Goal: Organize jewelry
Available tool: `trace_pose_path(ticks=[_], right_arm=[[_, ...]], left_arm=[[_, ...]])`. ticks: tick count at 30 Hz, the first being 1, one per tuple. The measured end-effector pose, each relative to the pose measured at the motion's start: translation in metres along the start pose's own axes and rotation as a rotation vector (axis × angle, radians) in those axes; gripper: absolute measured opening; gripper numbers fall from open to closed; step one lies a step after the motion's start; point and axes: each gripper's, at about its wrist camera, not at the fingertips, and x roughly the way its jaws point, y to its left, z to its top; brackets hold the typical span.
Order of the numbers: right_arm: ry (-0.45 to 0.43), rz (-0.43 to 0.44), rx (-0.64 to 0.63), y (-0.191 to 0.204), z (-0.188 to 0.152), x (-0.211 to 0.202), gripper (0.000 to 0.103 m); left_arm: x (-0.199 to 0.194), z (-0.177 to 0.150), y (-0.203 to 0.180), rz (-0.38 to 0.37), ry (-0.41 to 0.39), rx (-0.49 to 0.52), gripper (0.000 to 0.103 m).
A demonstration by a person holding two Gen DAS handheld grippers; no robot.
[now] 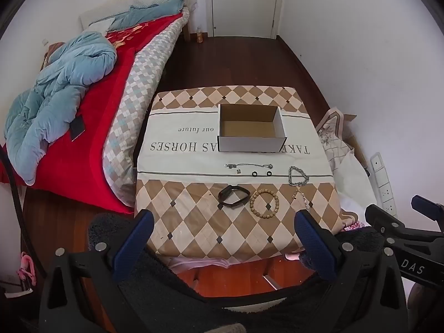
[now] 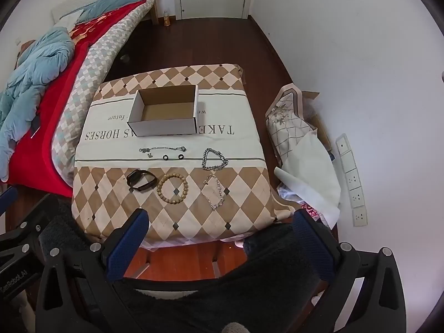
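An empty white cardboard box [image 1: 251,127] [image 2: 166,113] stands on the cloth-covered table [image 1: 194,222] [image 2: 116,194]. In front of it lie a thin silver chain [image 1: 248,165] [image 2: 162,149], two small black rings [image 1: 261,173] [image 2: 173,157], a chunky silver bracelet [image 1: 298,176] [image 2: 215,159], a black band [image 1: 232,195] [image 2: 141,181], a wooden bead bracelet [image 1: 264,203] [image 2: 172,188] and a thin crystal bracelet [image 1: 302,198] [image 2: 215,193]. My left gripper [image 1: 223,234] and right gripper [image 2: 220,234] are both open and empty, above the table's near edge.
A bed [image 1: 83,88] [image 2: 41,69] with a red blanket and blue quilt lies to the left. Folded cloths and a bag [image 1: 341,144] [image 2: 299,144] sit on the floor right of the table, beside a power strip [image 2: 352,180]. A door [image 1: 244,2] is at the back.
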Motion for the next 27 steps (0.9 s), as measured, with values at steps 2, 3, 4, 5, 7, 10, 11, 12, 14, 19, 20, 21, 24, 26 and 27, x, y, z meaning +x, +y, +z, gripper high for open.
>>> trace_pose_path(ticks=[2,3,4,5,7,10,11,12,14,19,20,21,24,26,27], right_arm=[[-0.009,0.007,0.005,-0.001,0.0,-0.001,0.103],[-0.01,0.005,0.004,-0.001,0.0,-0.002,0.103],[-0.008,0.003,0.002,-0.001,0.0,-0.002,0.103],[-0.011,0.005,0.004,-0.002,0.0,-0.003,0.103],[-0.012,0.003,0.003,-0.002,0.0,-0.004,0.103],[-0.013,0.004,0.002,0.0,-0.002,-0.002,0.103],[-0.015,0.003,0.003,0.0,-0.003,-0.001,0.103],[-0.015,0.003,0.001,0.0,-0.002,-0.003,0.103],[-0.018,0.006,0.002,-0.003,-0.002,-0.006,0.103],[-0.018,0.013,0.001,-0.003,0.0,-0.01,0.103],[-0.02,0.012,0.002,-0.003,-0.001,-0.01,0.103],[-0.019,0.013,0.002,-0.003,0.0,-0.01,0.103],[-0.023,0.008,0.001,-0.002,-0.001,-0.01,0.103],[-0.028,0.011,0.001,-0.005,-0.005,-0.01,0.103],[-0.028,0.01,0.001,-0.005,-0.005,-0.01,0.103]], left_arm=[[0.0,0.0,0.0,0.006,-0.005,0.001,0.103],[-0.001,0.0,0.0,0.005,-0.006,0.001,0.103],[-0.001,0.0,-0.001,0.005,-0.007,0.002,0.103],[-0.001,0.0,-0.001,0.006,-0.006,0.003,0.103],[-0.001,0.0,-0.001,0.005,-0.01,0.001,0.103],[-0.003,0.0,0.0,0.007,-0.011,0.003,0.103],[-0.004,0.0,0.0,0.006,-0.011,0.002,0.103],[-0.004,0.0,0.0,0.004,-0.013,0.001,0.103],[-0.005,0.0,0.0,0.002,-0.015,0.0,0.103],[-0.009,0.0,-0.002,-0.005,-0.017,-0.004,0.103],[-0.009,0.0,-0.002,-0.005,-0.017,-0.005,0.103],[-0.01,0.0,-0.002,-0.006,-0.017,-0.005,0.103],[-0.013,0.001,-0.002,-0.007,-0.015,-0.005,0.103],[-0.011,0.0,-0.001,-0.009,-0.016,-0.006,0.103],[-0.012,-0.001,-0.001,-0.009,-0.016,-0.006,0.103]])
